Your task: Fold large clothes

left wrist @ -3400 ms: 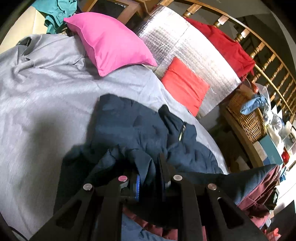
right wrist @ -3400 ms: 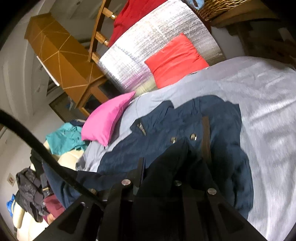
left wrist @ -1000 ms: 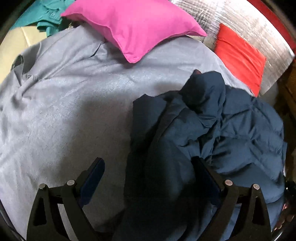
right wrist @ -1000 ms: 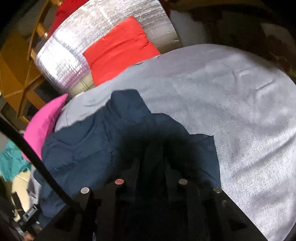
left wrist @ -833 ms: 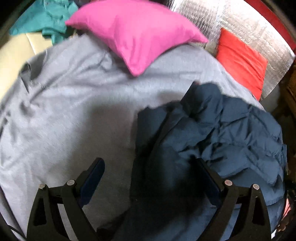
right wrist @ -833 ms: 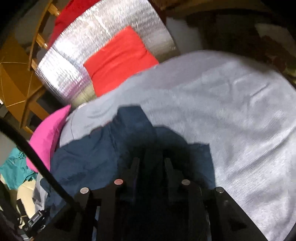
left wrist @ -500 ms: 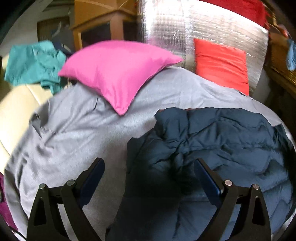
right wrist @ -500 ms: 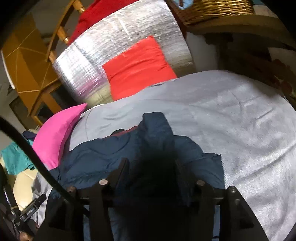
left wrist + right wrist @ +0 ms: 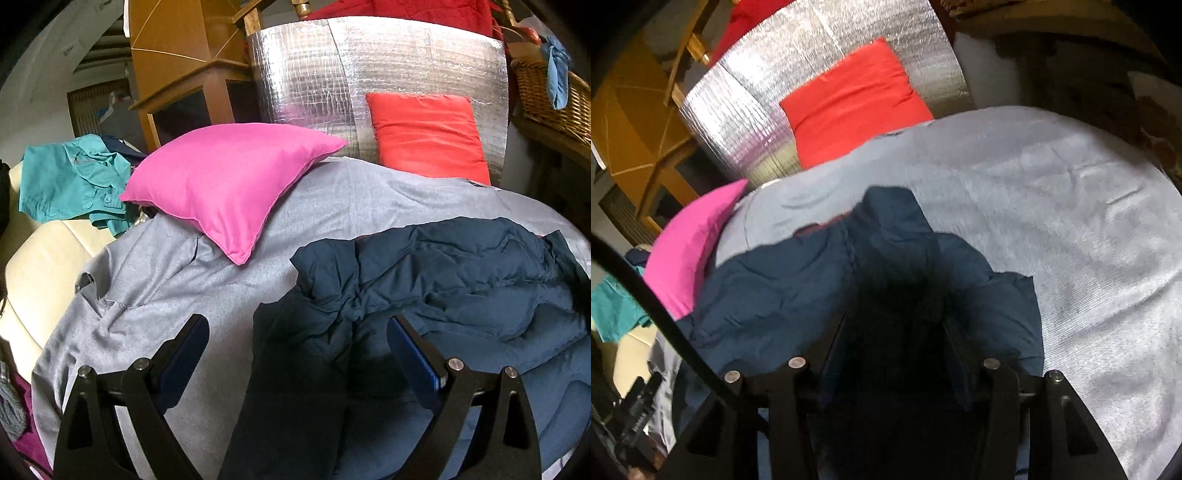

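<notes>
Both the left gripper (image 9: 295,347), spread wide, and the right gripper (image 9: 892,339), half-parted after just opening (nothing pinched), hang above the dark navy padded jacket (image 9: 443,280), probably released to settle flat.

So the jacket (image 9: 443,280) I'm folding is dark navy, quilted, with a sliver of maroon lining peeking at the top edge in my right view. Bed sheet (image 9: 155,280) is plain pale grey. One pillow (image 9: 225,184) is hot pink, the other cushion (image 9: 424,138) bright red-orange against a shiny silver foil panel (image 9: 314,74) with a grid pattern. Teal shirt (image 9: 70,184) off left, tan wicker basket (image 9: 546,103), and my fingers (image 9: 184,347) are black with blue pads.
</notes>
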